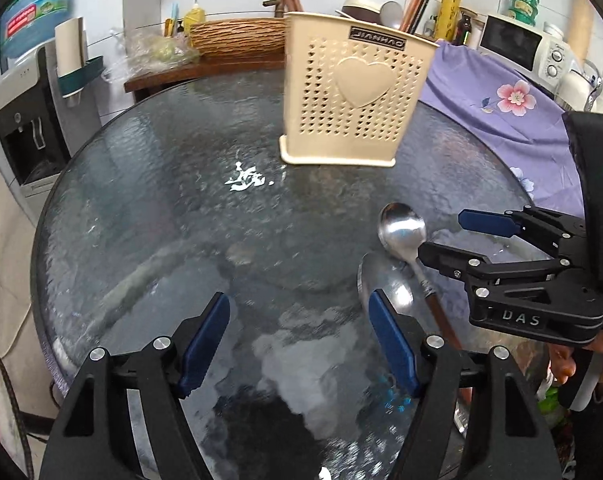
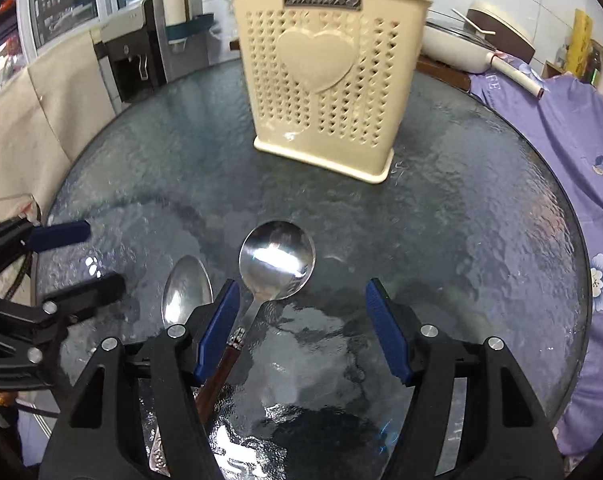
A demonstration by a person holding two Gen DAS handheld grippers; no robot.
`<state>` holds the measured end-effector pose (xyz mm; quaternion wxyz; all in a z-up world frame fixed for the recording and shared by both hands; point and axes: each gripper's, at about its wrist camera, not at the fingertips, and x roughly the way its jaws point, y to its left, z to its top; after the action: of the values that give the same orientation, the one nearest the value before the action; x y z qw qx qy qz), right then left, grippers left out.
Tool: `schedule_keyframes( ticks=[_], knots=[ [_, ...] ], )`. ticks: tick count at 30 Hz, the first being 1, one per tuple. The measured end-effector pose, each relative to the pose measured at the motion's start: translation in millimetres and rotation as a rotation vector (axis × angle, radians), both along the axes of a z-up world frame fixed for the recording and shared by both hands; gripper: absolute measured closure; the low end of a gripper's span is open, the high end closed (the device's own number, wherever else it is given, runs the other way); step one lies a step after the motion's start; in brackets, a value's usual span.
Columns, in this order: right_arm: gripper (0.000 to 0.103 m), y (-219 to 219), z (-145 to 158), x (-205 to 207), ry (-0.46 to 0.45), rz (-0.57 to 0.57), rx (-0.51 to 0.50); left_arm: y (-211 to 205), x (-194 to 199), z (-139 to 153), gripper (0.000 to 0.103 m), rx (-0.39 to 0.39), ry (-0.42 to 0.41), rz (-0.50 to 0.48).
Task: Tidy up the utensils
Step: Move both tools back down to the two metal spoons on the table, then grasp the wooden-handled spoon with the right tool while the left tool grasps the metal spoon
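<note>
A cream perforated utensil holder (image 1: 353, 92) with a heart on its front stands upright at the far side of the round glass table (image 1: 173, 208); it also shows in the right wrist view (image 2: 325, 76). Two spoons lie side by side on the glass: a round-bowled spoon with a brown handle (image 1: 403, 230) (image 2: 277, 260) and an oval all-metal spoon (image 1: 385, 284) (image 2: 187, 288). My left gripper (image 1: 299, 344) is open and empty, its right finger over the oval spoon. My right gripper (image 2: 303, 332) (image 1: 449, 236) is open, its left finger beside the brown handle.
A purple flowered cloth (image 1: 497, 92) covers furniture right of the table. A wicker basket (image 1: 237, 36), bottles, a microwave (image 1: 513, 44) and a pot (image 2: 461, 44) stand behind. A water dispenser (image 1: 25, 120) stands at the left. The table (image 2: 461, 240) has bare glass right of the spoons.
</note>
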<state>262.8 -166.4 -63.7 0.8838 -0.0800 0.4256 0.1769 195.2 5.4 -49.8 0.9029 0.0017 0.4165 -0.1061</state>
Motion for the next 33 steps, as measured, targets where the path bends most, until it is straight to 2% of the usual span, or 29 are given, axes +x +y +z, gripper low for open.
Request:
schedule_keyframes(
  ticks=[10, 15, 28, 33],
  knots=[
    [0.039, 13.9, -9.8, 1.2, 0.044, 0.023, -0.041, 21.3, -5.2, 9.2, 0.034, -0.03, -0.012, 0.054],
    [0.045, 13.3, -12.9, -6.7, 0.052, 0.03, -0.052, 18.7, -4.3, 10.3, 0.034, -0.037, -0.016, 0.051],
    [0.048, -31.7, -13.4, 0.3, 0.072, -0.063, -0.019, -30.5, -9.8, -3.0, 0.034, -0.027, 0.021, -0.055],
    [0.048, -37.2, -12.6, -0.3, 0.072, -0.06, -0.021, -57.0, -11.2, -9.6, 0.034, 0.021, 0.021, -0.07]
  ],
)
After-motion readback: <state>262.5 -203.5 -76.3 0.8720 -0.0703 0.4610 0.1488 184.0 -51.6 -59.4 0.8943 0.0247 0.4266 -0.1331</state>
